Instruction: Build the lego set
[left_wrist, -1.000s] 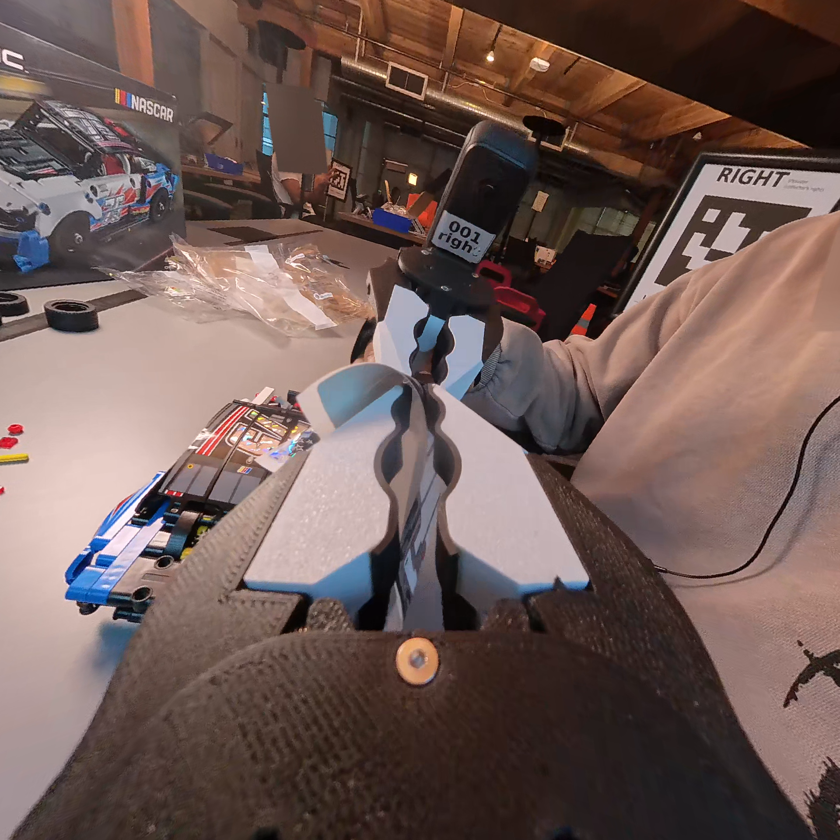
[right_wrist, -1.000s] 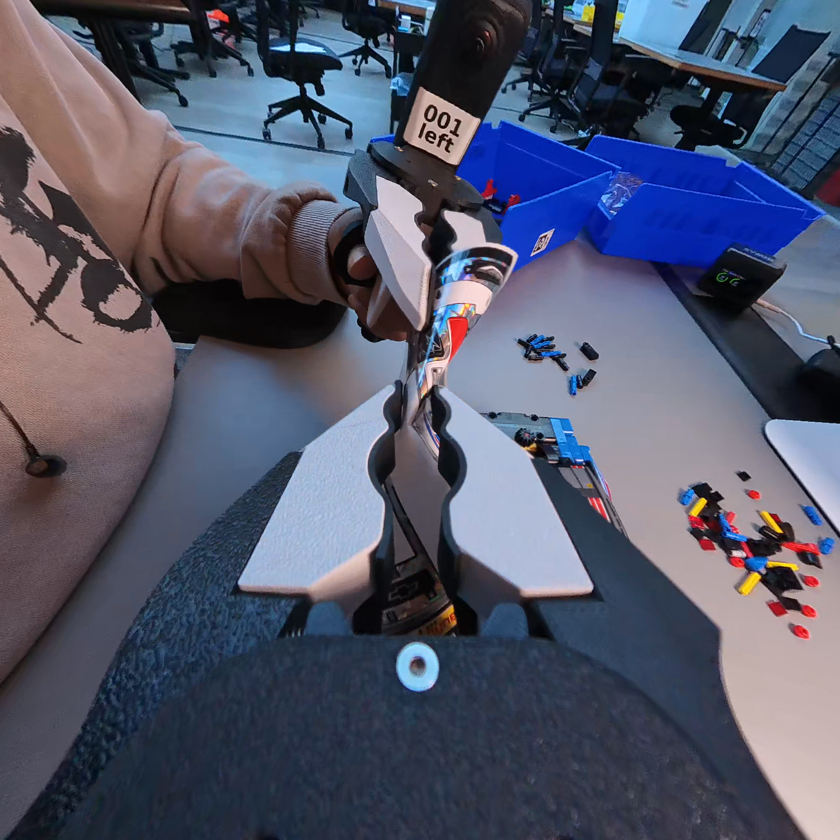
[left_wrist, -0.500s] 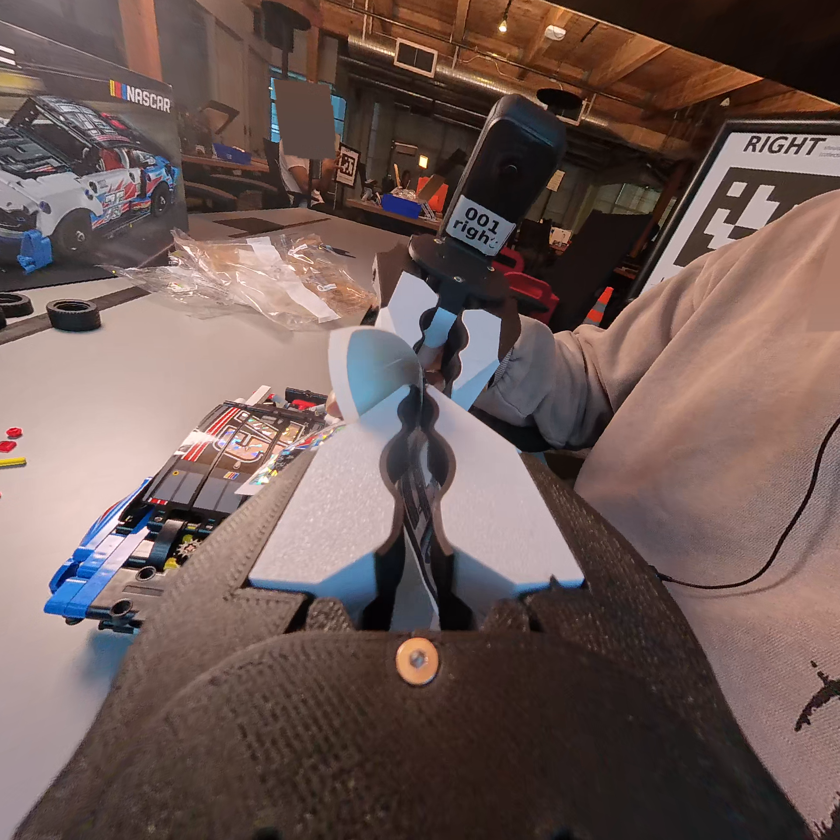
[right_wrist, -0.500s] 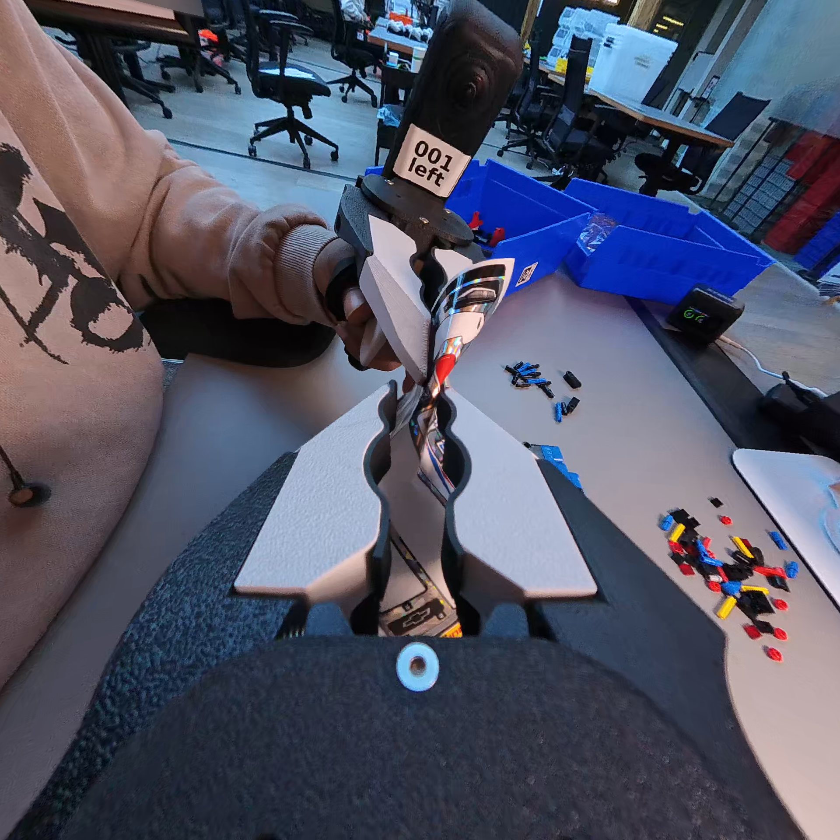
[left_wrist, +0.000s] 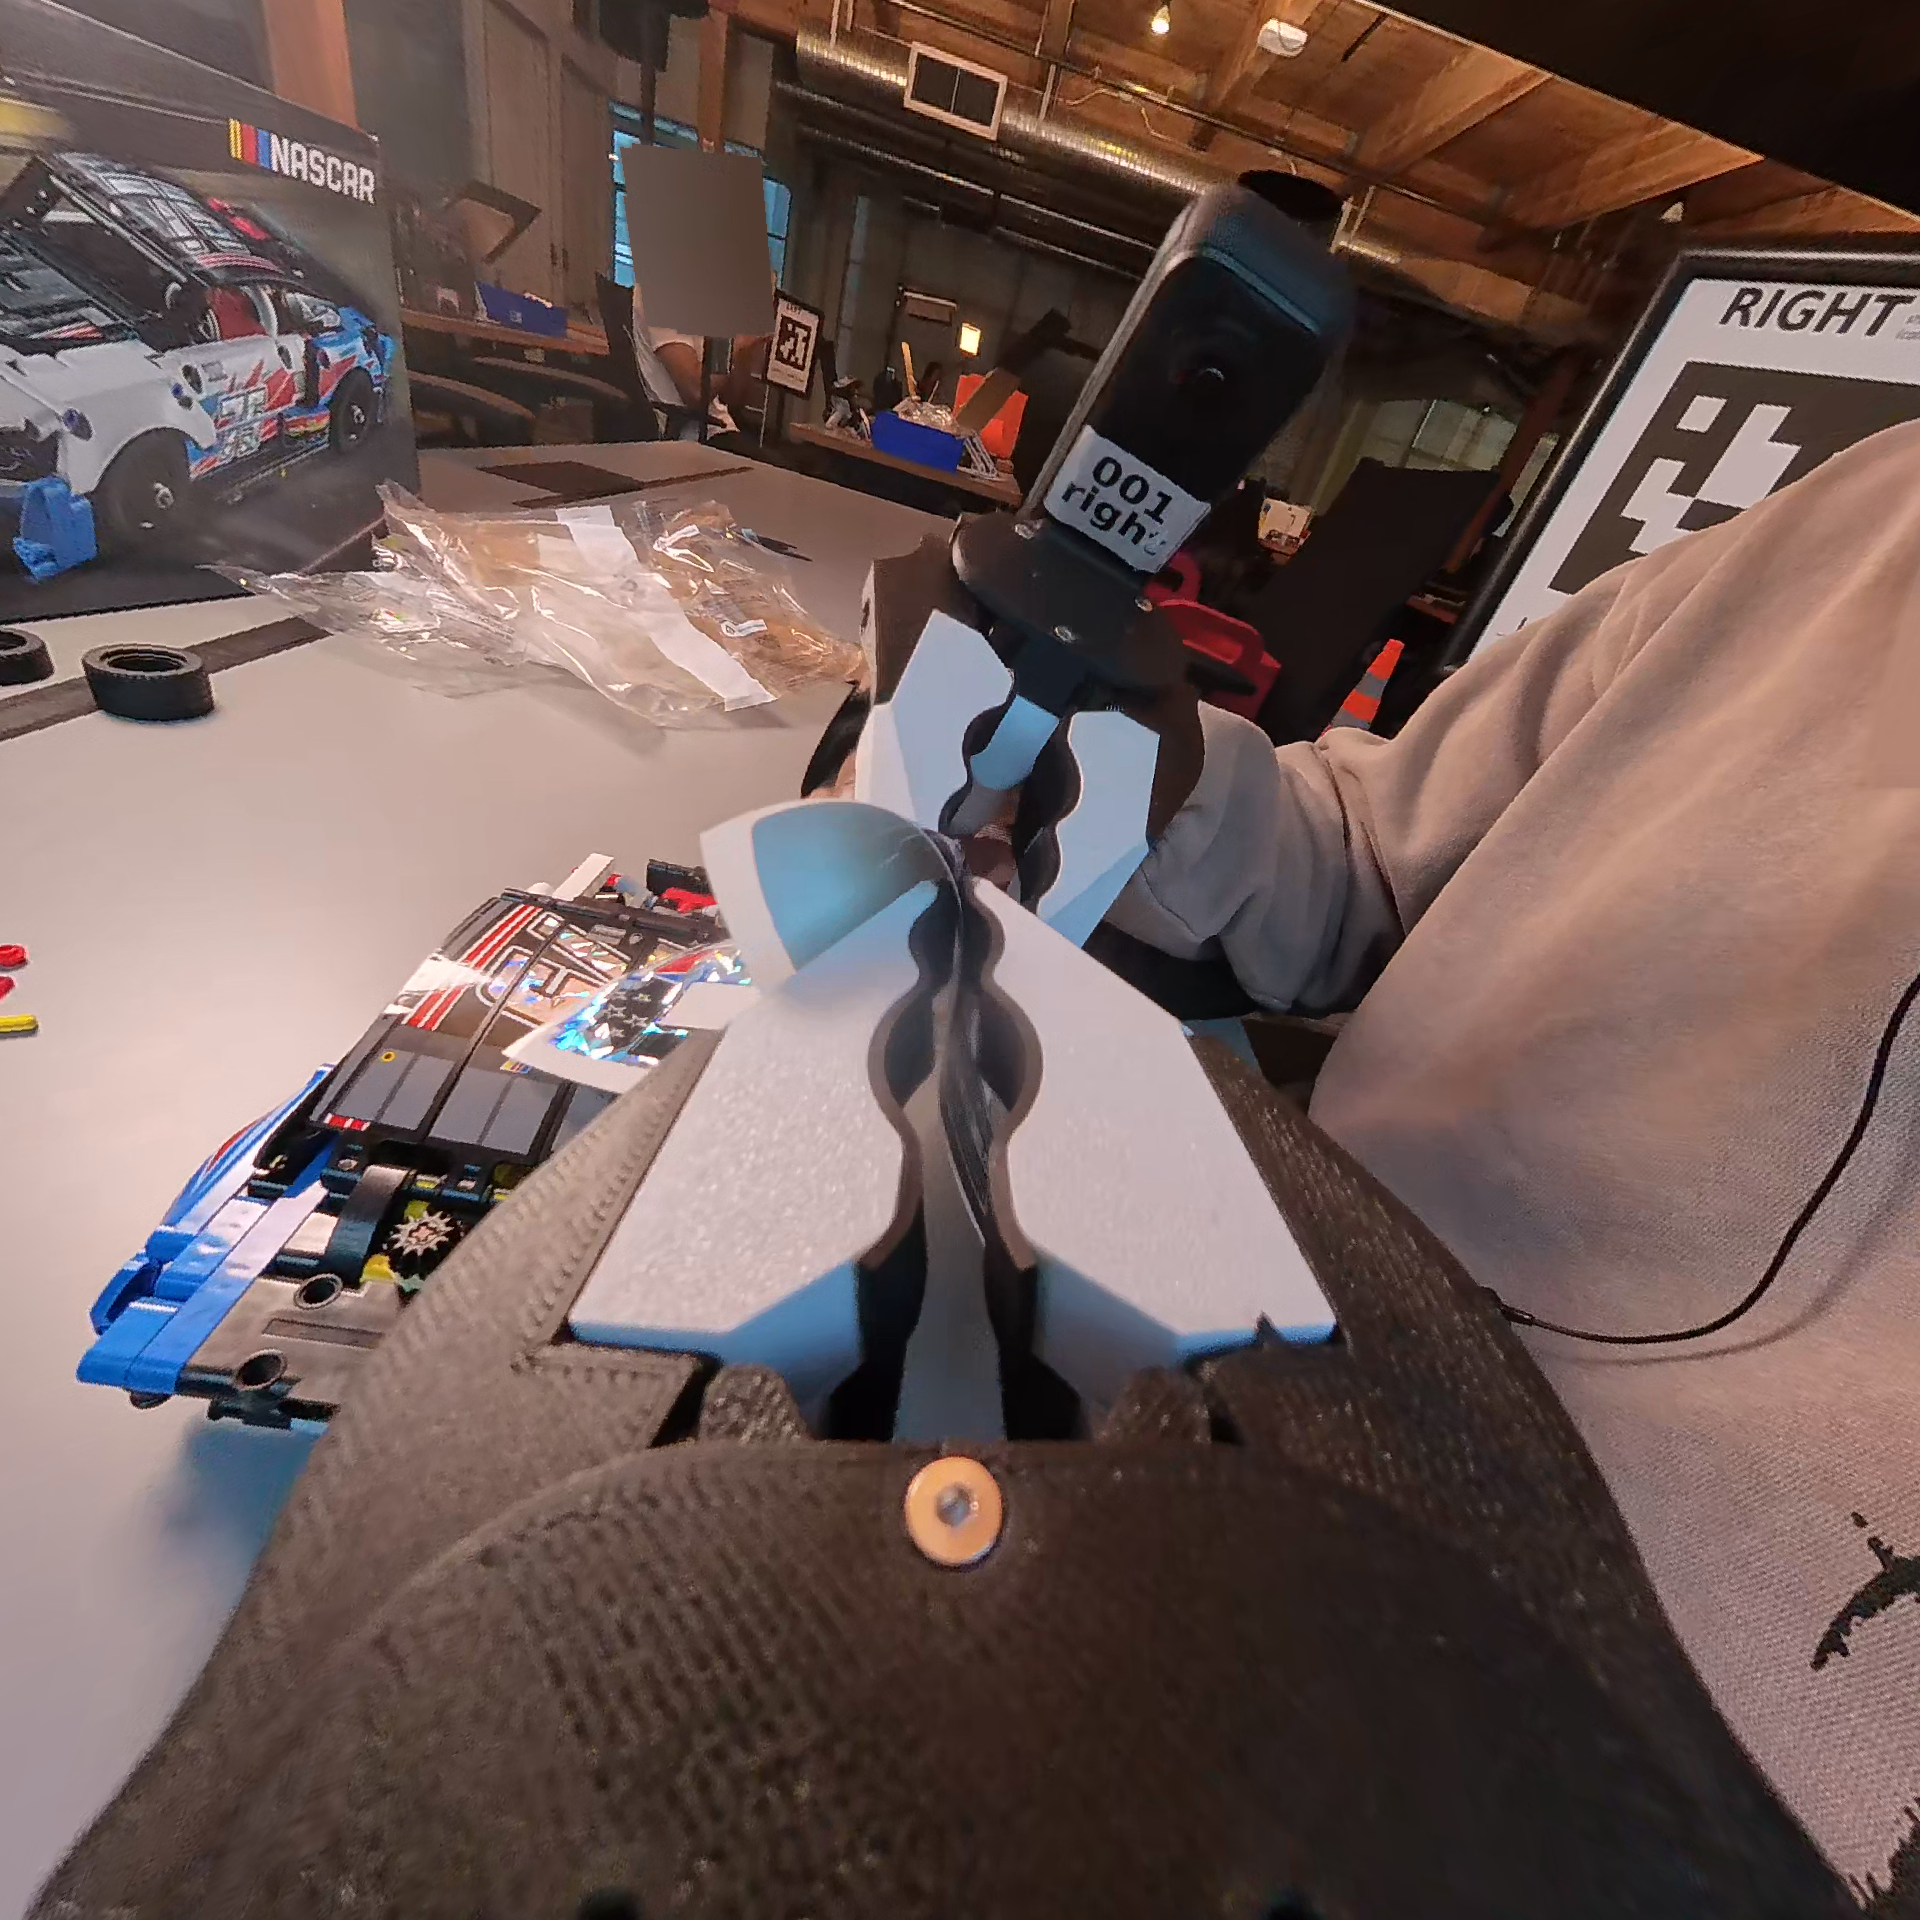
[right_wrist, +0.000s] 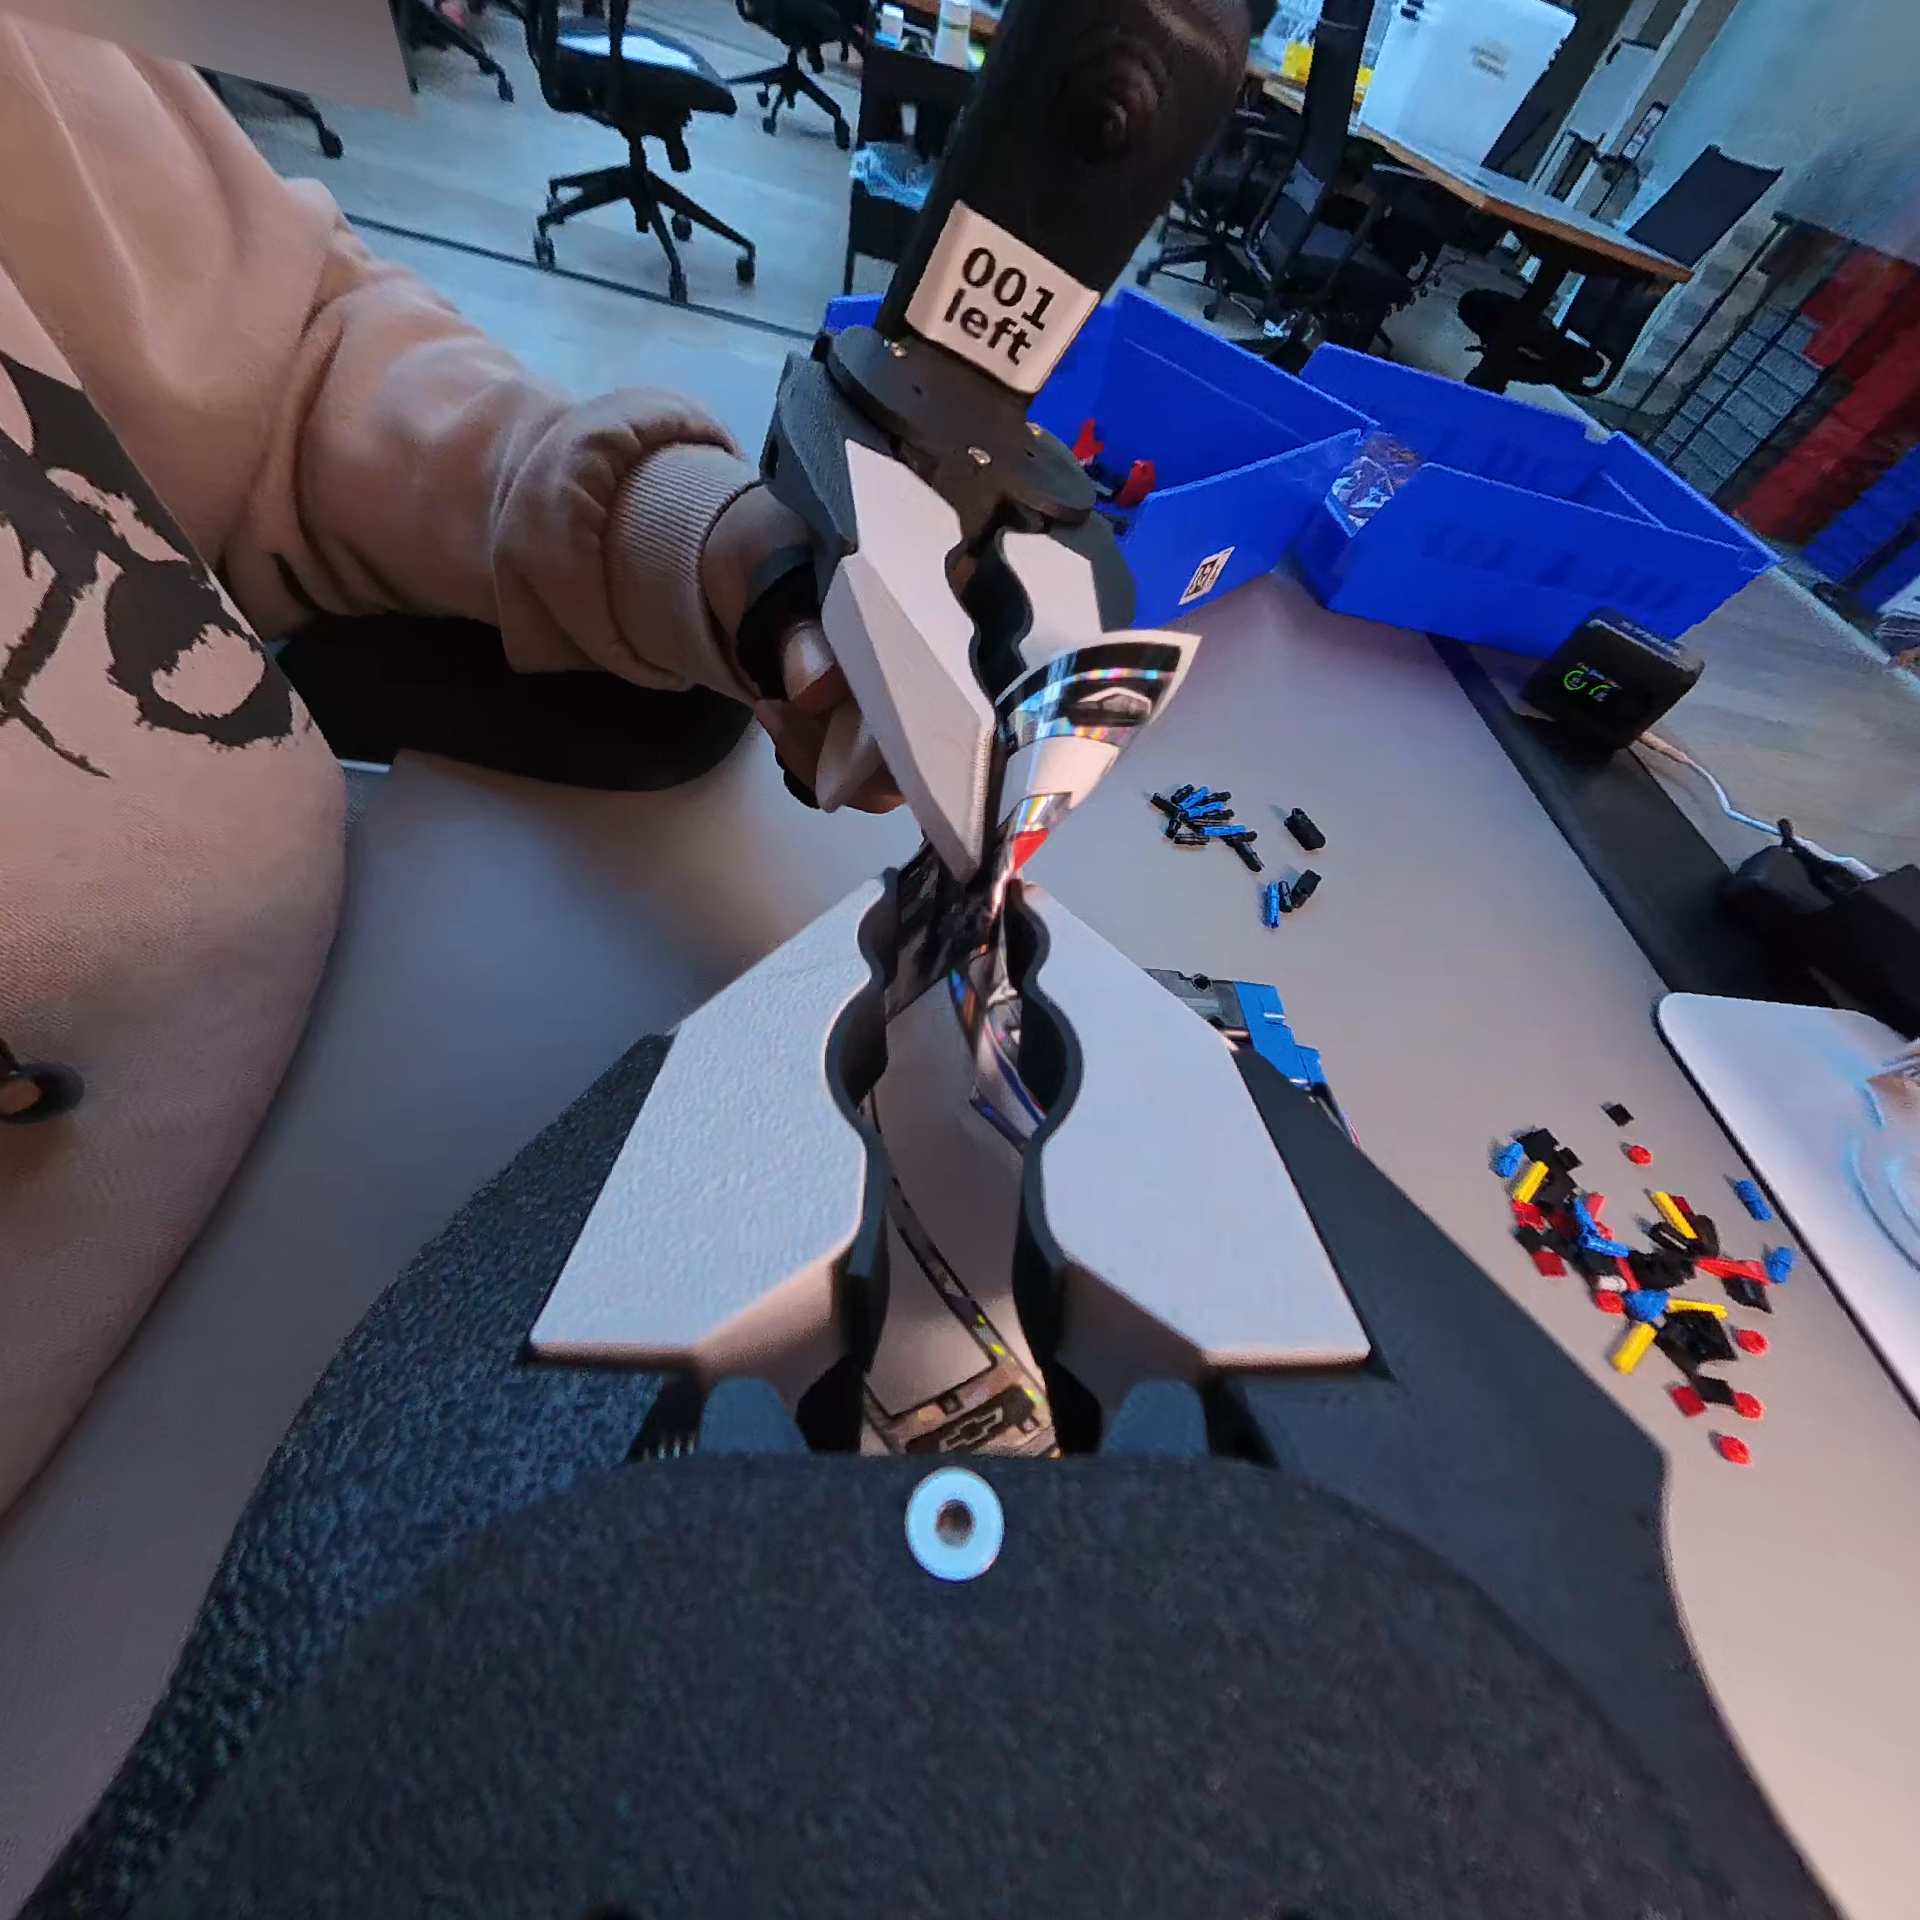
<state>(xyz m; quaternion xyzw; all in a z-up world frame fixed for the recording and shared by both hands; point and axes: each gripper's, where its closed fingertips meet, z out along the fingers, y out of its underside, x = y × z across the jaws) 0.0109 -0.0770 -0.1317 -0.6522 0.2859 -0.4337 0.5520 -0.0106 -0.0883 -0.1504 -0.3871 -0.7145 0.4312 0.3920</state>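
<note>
Left wrist view: warm dim hall behind, small ceiling lamps (left_wrist: 1161, 18) far up, cool light on the table (left_wrist: 260, 831). Strong fisheye bend at edges. Near gripper housing soft, slight motion blur. Right wrist view: brighter, even daylight, glare on the shiny sticker sheet (right_wrist: 1081, 696), soft shadows under loose bricks (right_wrist: 1642, 1268).
</note>
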